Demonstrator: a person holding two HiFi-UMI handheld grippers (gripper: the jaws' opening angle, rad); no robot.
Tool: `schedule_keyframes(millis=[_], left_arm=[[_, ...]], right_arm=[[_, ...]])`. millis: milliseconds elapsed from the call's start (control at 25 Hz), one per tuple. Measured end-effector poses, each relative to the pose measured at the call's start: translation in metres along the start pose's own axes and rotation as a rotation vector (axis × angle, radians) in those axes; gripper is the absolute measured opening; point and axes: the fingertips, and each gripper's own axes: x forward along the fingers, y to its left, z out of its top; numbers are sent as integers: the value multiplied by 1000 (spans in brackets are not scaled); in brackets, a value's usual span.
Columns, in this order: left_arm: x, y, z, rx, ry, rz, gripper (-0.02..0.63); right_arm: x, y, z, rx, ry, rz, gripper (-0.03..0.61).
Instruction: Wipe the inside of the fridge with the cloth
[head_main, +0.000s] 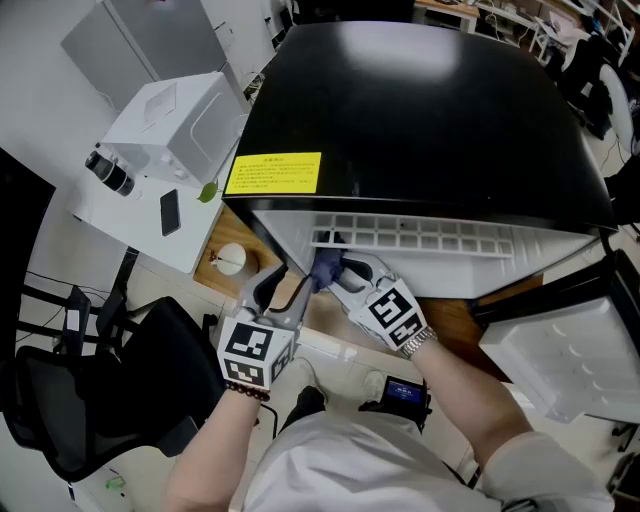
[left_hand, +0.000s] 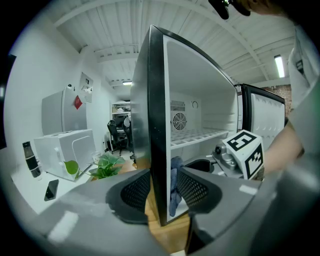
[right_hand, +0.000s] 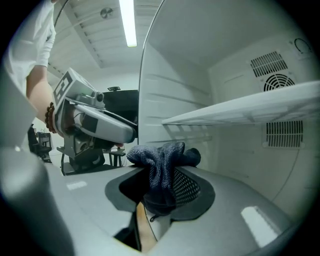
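Head view: the black-topped fridge (head_main: 420, 110) stands open. The left gripper (head_main: 283, 290) sits at the front edge of its left wall. The right gripper (head_main: 335, 272) reaches in just beside it, at the front left corner of the compartment under the white gridded shelf (head_main: 420, 238). At its tip shows the cloth (head_main: 325, 268), a small dark blue bunch against the white lining.

Left gripper view: the left gripper (left_hand: 164, 175) has its jaws apart, one on each side of the front edge of the fridge wall (left_hand: 156, 125). The outer jaw lies close against the black face, and a gap shows on the white inner side. Through that gap the cloth (left_hand: 175, 187) hangs in a narrow blue-grey fold, just inside the wall. The right gripper (left_hand: 200, 165) is behind it, below the shelf (left_hand: 200, 136).

Right gripper view: the right gripper (right_hand: 160, 190) is clamped on the cloth (right_hand: 162, 160). The fabric is dark blue-grey with a coarse knitted weave. It is crumpled into thick folds that bulge over the jaw tips, and a tail runs down between the pads. It sits near the white left inner wall, beneath the shelf (right_hand: 250, 112). The left gripper (right_hand: 127, 134) is outside that wall.
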Motion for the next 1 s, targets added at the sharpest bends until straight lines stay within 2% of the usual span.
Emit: schedule_keyframes(millis=[160,560,1000], left_arm=[[0,-1,0,1,2,-1,166],[0,-1,1,-1,7,1,169],[2,-2,2,-4,11,7,176]], right_arm=[[4,-11,-1,5,1,-23,127],[23,-55,-17,43,9,-184,127],[41,-97,-25,37,10,-296,127]])
